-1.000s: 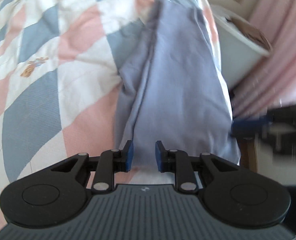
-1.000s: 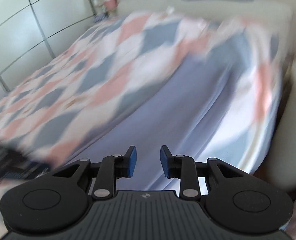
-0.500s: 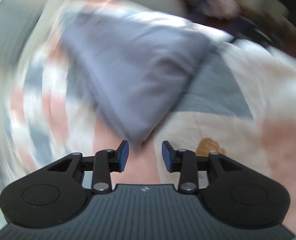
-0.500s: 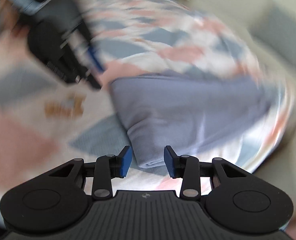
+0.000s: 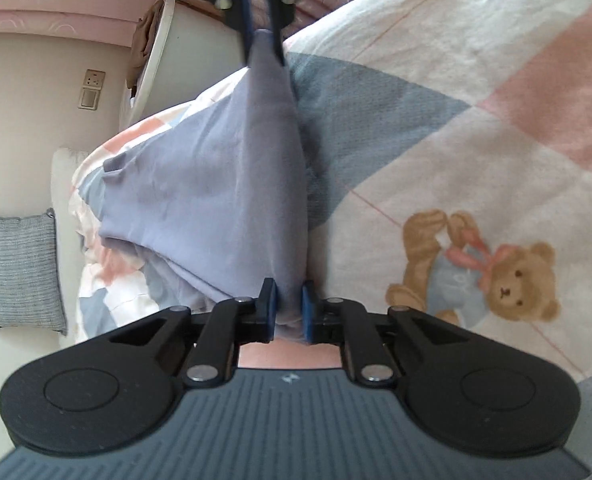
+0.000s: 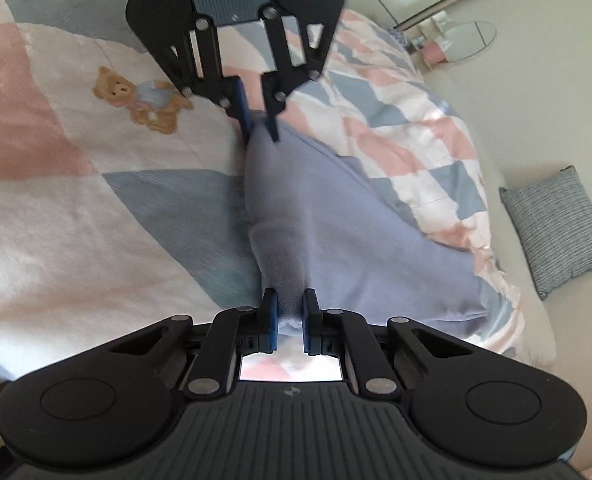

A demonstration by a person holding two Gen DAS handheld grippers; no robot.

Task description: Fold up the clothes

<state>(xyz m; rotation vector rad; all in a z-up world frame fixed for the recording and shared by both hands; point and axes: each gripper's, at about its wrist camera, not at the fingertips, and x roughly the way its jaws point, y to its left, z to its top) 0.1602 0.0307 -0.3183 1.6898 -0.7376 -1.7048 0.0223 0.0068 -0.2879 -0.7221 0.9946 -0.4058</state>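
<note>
now both grippers face each other along the lavender garment [image 5: 232, 184]: left gripper [image 5: 288, 312] and right gripper [image 6: 290, 316] each have fingers clamped on opposite ends of its raised edge, the rest draping onto the bed quilt [image 5: 475, 92].

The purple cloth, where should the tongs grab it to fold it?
Best at the two ends of its bunched top edge, one from each end, facing each other. The cloth hangs loose from that edge onto the quilt, so it lifts evenly. The left tongs and right tongs already pinch there.
</note>
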